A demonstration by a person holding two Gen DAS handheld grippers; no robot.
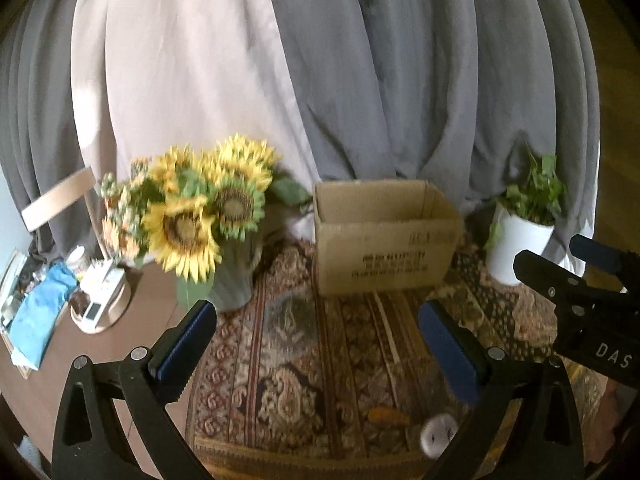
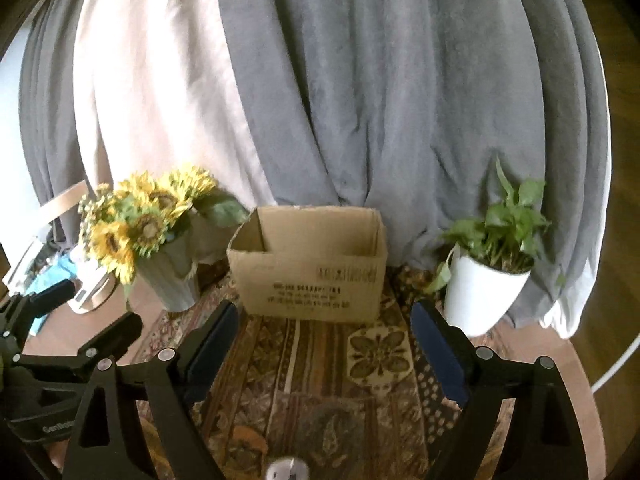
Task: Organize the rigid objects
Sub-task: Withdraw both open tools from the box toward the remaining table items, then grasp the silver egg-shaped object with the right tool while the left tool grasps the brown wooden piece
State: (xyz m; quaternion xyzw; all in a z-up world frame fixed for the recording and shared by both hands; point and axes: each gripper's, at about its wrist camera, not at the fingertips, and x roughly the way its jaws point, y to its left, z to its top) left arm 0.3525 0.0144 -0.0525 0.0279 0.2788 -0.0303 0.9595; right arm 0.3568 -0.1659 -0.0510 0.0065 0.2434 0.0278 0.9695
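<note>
An open brown cardboard box [image 1: 384, 236] stands at the far side of a patterned table runner [image 1: 320, 360]; it also shows in the right wrist view [image 2: 312, 268]. My left gripper [image 1: 316, 332] is open and empty, raised above the runner short of the box. My right gripper [image 2: 322, 332] is open and empty too, facing the box; it shows at the right of the left wrist view [image 1: 568, 268]. A small orange object [image 1: 388, 416] and a white round object [image 1: 438, 434] lie on the runner near the front edge. The white one also shows in the right wrist view [image 2: 288, 470].
A vase of sunflowers [image 1: 208, 216] stands left of the box, a white pot with a green plant [image 2: 484, 280] right of it. A round holder with small items [image 1: 100, 300] and a blue cloth [image 1: 40, 312] sit far left. Grey and pale curtains [image 2: 360, 80] hang behind.
</note>
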